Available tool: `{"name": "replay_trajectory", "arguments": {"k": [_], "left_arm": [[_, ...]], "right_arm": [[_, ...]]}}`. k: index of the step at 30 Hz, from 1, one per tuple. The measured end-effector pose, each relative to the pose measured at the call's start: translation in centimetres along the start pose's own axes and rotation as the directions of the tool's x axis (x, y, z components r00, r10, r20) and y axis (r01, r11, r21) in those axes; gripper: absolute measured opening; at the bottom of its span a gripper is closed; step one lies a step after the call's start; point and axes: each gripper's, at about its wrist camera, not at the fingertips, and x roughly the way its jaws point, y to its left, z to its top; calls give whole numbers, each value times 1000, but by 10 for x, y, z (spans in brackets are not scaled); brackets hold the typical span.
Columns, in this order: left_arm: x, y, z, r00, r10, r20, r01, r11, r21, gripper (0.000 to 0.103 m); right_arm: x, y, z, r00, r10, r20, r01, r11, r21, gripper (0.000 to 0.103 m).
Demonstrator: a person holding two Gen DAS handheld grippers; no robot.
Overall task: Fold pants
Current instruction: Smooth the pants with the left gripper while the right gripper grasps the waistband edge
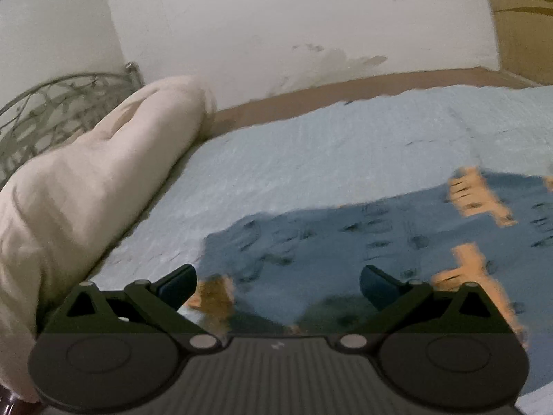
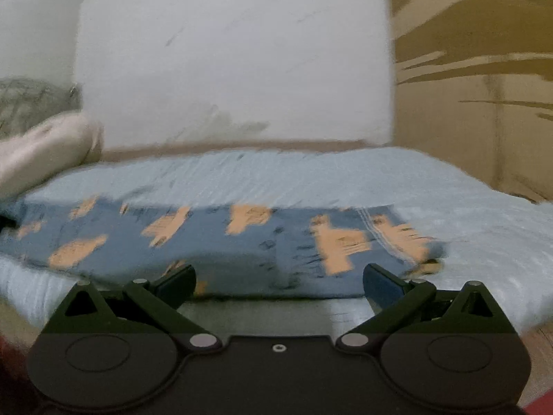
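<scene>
The pants [image 2: 214, 242] are blue with orange patches and lie flat across the light blue bedspread [image 2: 311, 176]. In the left wrist view the pants [image 1: 363, 242] fill the lower right, just ahead of my left gripper [image 1: 278, 285], which is open and empty above their near end. My right gripper [image 2: 279, 283] is open and empty, at the pants' near edge by the front of the bed. Both views are blurred.
A cream pillow [image 1: 86, 186] lies along the left side of the bed against a metal headboard [image 1: 45, 110]. A white wall [image 1: 276, 27] runs behind the bed. A brown cardboard-coloured surface [image 2: 484, 86] stands at the right.
</scene>
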Motion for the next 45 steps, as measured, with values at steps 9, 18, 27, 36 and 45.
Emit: {"name": "replay_trajectory", "arguments": {"k": [9,18,27,36,45], "left_arm": [[-30,-103,27,946,-324,32,324,946,11,102],[-54,-215,46,827,-561,47,560,828,30,102],[-34,-254,37,815,-580,-19,580,813,44,102],[-28,-242,56,757,-645,-108,649,761,6,102],[-10,-210,80,515,-852,-95,809,519,-275,102]], "right_arm": [[-10,-68,-3,999,-49,-2,47,951,306,102],[7,-73,6,998,52,-25,-39,927,374,101],[25,-83,9,999,8,-31,8,887,462,84],[33,-91,6,990,-137,-30,131,824,552,21],[33,-24,36,980,-184,71,175,978,117,12]]}}
